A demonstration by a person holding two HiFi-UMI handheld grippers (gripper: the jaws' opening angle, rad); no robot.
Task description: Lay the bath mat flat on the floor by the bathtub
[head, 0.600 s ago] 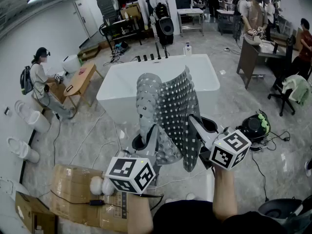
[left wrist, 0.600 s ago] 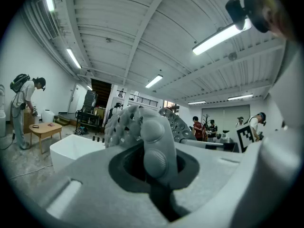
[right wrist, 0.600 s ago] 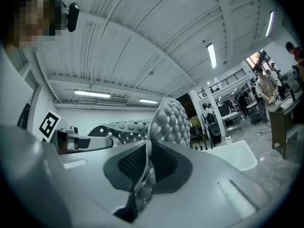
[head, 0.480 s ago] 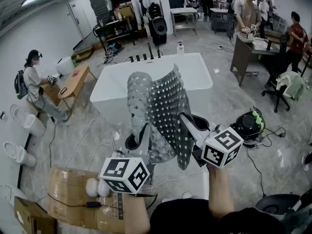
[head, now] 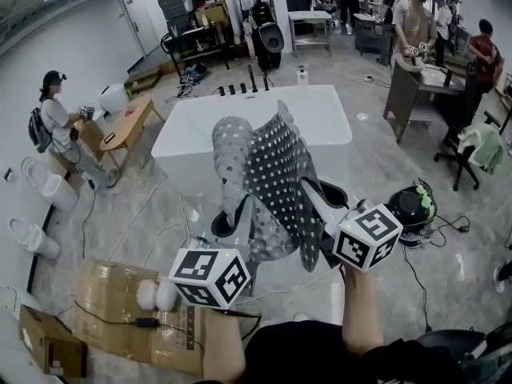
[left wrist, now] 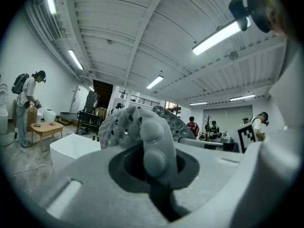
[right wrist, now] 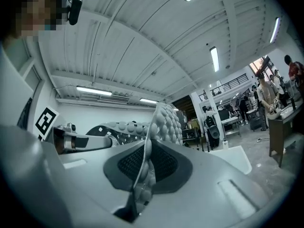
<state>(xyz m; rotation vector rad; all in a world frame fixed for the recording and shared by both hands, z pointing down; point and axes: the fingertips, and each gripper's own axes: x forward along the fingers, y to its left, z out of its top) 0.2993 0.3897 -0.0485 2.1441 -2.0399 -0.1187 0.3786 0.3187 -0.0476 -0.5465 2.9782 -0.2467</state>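
I hold a grey bath mat (head: 268, 178) with bumps and holes up in the air in front of the white bathtub (head: 192, 126). It stands curled between both grippers. My left gripper (head: 242, 218) is shut on the mat's left edge (left wrist: 154, 148), and the nubbed strip runs through its jaws. My right gripper (head: 308, 194) is shut on the right edge (right wrist: 145, 175), a thin studded strip pinched between its pads. The mat (right wrist: 164, 120) hides much of the tub's near side in the head view.
A cardboard box (head: 120, 314) lies on the floor at lower left. A black round appliance (head: 412, 206) with cables sits at right. A person (head: 60, 130) stands by a low wooden table (head: 128, 126) at left. Desks, chairs and several people fill the back.
The view has shifted a little. The mat stays held up between both grippers, its top curl leaning slightly more toward the tub.
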